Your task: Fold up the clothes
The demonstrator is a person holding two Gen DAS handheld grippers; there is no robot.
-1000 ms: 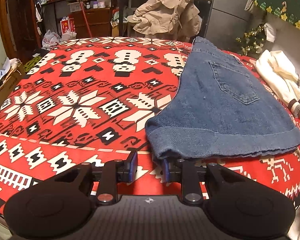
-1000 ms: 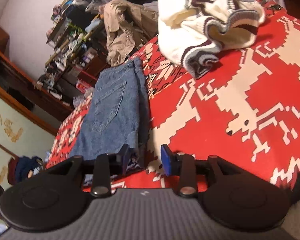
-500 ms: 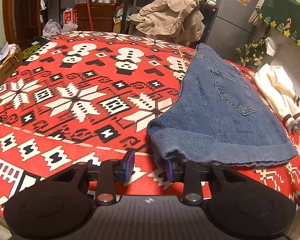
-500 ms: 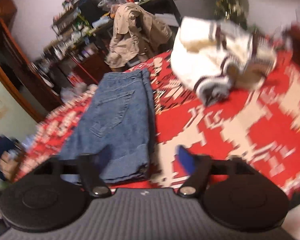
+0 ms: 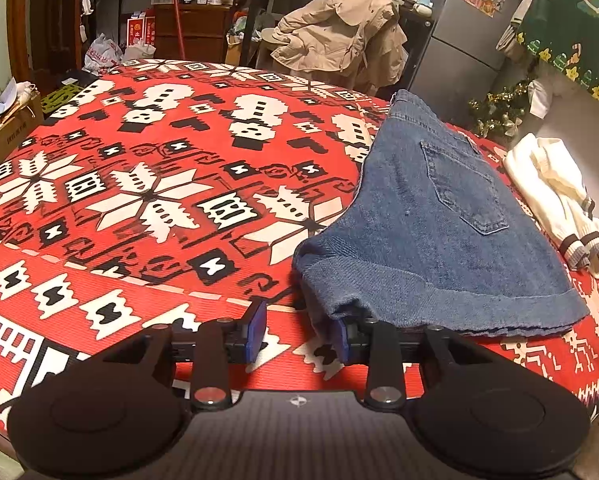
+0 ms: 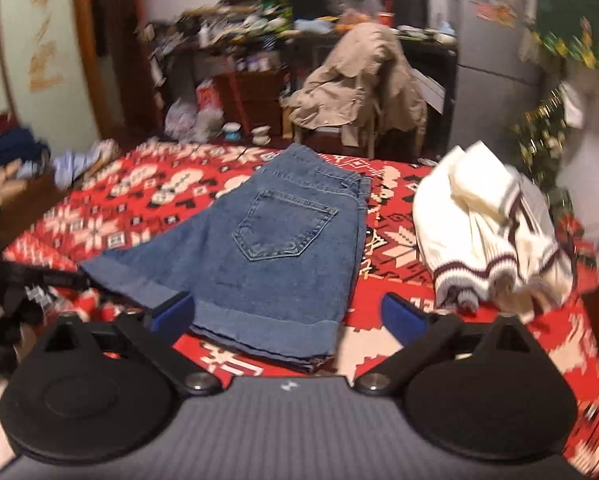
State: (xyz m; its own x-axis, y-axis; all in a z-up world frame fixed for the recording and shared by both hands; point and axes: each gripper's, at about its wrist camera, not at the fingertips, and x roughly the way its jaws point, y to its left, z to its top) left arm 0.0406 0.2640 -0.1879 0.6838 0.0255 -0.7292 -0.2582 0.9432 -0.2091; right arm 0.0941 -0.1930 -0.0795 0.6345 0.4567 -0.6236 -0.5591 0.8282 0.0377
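Observation:
Folded blue denim shorts (image 5: 439,220) lie pocket up on a red patterned blanket (image 5: 139,200). My left gripper (image 5: 299,334) sits low at their near left hem corner. Its jaws are opening; the corner droops against the right pad (image 5: 343,340), and only blanket shows in the gap. In the right wrist view the shorts (image 6: 275,248) lie straight ahead. My right gripper (image 6: 287,314) hovers above their near hem, wide open, with nothing pressed between its pads. A cream sweater (image 6: 479,224) with dark striped cuffs is bunched up to the right of the shorts, also in the left view (image 5: 551,192).
A beige jacket (image 5: 339,40) hangs over a chair beyond the far edge of the blanket. Behind it stand cluttered shelves and a grey fridge (image 5: 459,40). A cardboard box (image 5: 3,136) sits off the left edge, and a small tinsel tree (image 5: 495,112) at the back right.
My right gripper let go of the hem, opened wide, rolled upright and rose. The left gripper's jaws widened a little while staying at the hem corner.

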